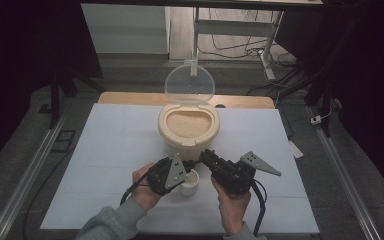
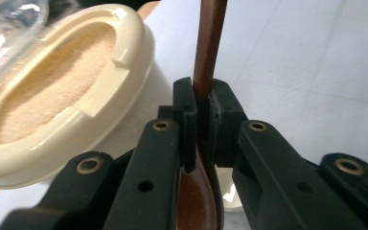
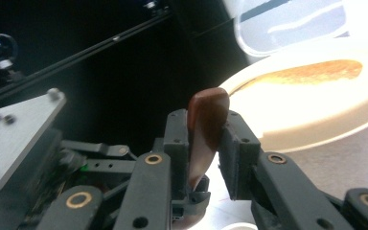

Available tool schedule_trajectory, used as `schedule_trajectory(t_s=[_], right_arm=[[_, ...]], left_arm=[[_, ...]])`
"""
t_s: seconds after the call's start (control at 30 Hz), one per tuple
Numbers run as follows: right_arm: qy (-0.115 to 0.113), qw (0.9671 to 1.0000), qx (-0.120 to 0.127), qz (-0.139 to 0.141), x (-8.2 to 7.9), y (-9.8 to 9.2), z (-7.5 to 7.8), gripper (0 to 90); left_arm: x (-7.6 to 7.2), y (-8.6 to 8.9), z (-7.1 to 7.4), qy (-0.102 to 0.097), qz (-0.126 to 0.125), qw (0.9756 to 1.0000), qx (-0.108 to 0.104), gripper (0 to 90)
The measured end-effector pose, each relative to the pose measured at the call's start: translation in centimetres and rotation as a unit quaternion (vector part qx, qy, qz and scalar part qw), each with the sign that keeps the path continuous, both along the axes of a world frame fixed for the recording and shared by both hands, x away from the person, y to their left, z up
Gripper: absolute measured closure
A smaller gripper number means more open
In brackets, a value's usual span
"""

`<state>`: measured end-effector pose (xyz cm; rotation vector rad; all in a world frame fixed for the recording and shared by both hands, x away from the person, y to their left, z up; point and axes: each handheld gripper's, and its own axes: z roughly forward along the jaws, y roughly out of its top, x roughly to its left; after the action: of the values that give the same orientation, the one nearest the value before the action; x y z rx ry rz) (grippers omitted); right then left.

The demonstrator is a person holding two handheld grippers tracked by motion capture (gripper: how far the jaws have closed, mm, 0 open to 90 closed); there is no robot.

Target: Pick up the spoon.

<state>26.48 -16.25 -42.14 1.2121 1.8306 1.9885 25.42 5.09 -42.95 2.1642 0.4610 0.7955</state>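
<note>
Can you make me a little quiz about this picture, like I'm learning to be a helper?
1. True or false: the lid of the tub is shut.
2. What brown thing does the left claw grip?
3. Where is the white cup? A) on the table beside the left claw B) inside the tub C) on the floor

Key: 1 false, it stands open. 2 the spoon. 3 A.

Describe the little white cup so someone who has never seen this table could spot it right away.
Start at the big cream container of tan grain with its clear lid up, in the middle of the white table. Nearer the person, right below it, stands the small white cup, between the two claws; it is low, round, plain and lidless.
</note>
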Motion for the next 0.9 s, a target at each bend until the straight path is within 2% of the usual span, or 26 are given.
schedule_trajectory(t_s=[0.17,0.23,0.4,0.5,0.63,0.73,0.83,0.9], right_arm=[[-0.011,0.9985,-0.029,-0.045,-1.2,0.4,0.5,67.6],[-0.014,0.9972,-0.031,-0.066,-1.6,0.5,0.6,66.0],[0.005,0.9957,-0.038,-0.084,-1.6,1.4,0.6,66.1],[0.007,0.9928,-0.047,-0.11,-1.5,1.8,0.7,71.8],[0.015,0.9945,-0.034,-0.098,-0.9,1.5,0.7,74.4],[0.025,0.9961,-0.017,-0.084,-0.5,1.0,0.4,77.4],[0.023,0.9978,0.009,-0.062,-0.4,0.6,0.3,83.3],[0.015,0.9984,0.006,-0.054,-0.4,0.5,0.4,83.6]], left_arm=[[0.0,-0.2,0.0,-0.017,0.017,0.9997,0.003,83.0],[0.0,-0.3,-0.1,-0.028,0.025,0.9993,0.008,83.1],[-0.3,-1.0,-0.4,-0.054,0.038,0.9975,0.027,83.1],[-0.5,-1.3,-0.5,-0.068,0.048,0.9959,0.035,83.0],[-0.8,-1.6,-0.6,-0.091,0.058,0.9929,0.05,82.2],[-1.0,-1.7,-0.7,-0.104,0.056,0.9914,0.055,80.9],[-1.0,-1.5,-0.5,-0.096,0.046,0.9933,0.046,79.5],[-1.0,-1.2,-0.3,-0.082,0.036,0.9954,0.033,78.6]])
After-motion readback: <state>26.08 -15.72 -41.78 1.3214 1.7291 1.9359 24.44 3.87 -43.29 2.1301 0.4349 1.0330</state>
